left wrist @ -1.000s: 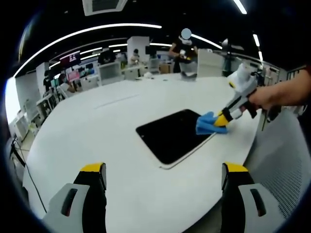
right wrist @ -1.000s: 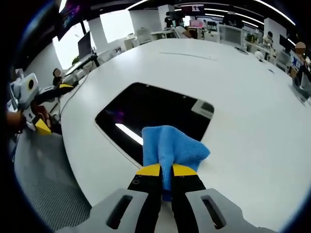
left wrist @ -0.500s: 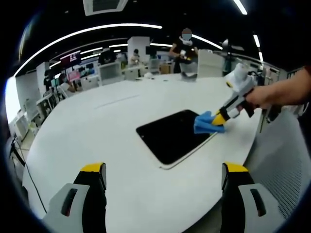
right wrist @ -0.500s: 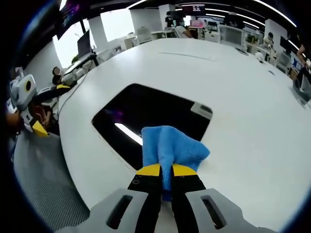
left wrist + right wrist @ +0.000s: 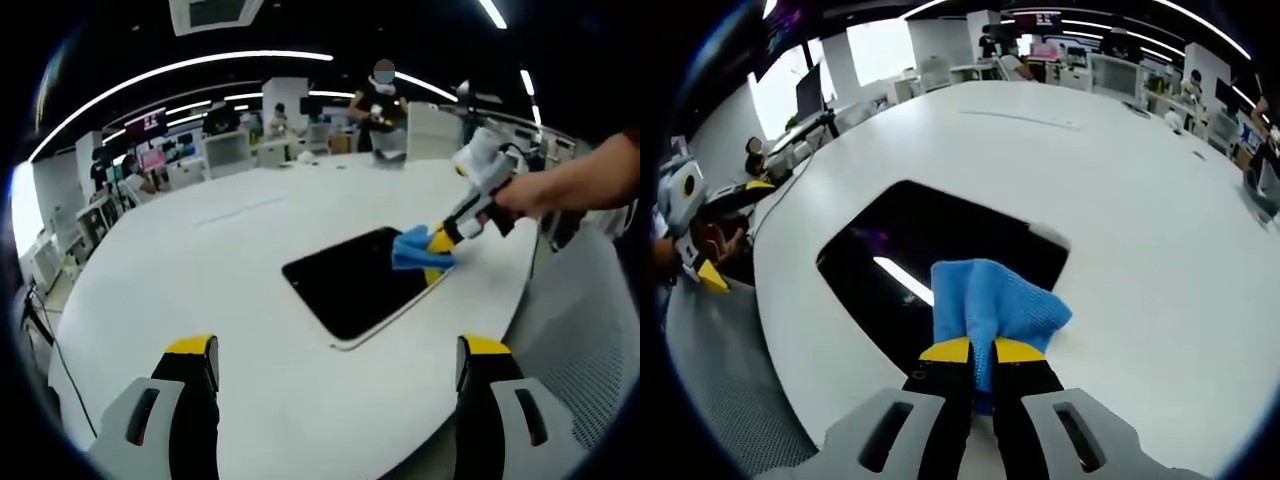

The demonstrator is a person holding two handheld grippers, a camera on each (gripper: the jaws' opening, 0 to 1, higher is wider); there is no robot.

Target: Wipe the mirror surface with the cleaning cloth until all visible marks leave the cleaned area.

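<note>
Your right gripper point(image 5: 982, 352) clamps cloth point(image 5: 995, 303), pressed on mirror point(image 5: 930, 268) near edge, frame centre. Mirror's long axis runs upper right to lower left; sweep leftward. Left gripper point(image 5: 335, 365) open, well apart.

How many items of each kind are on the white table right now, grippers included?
Mirror: 1
Blue cleaning cloth: 1
Grippers: 2, the right gripper clamped on the cloth, the left gripper open and off the mirror
Total: 4
</note>
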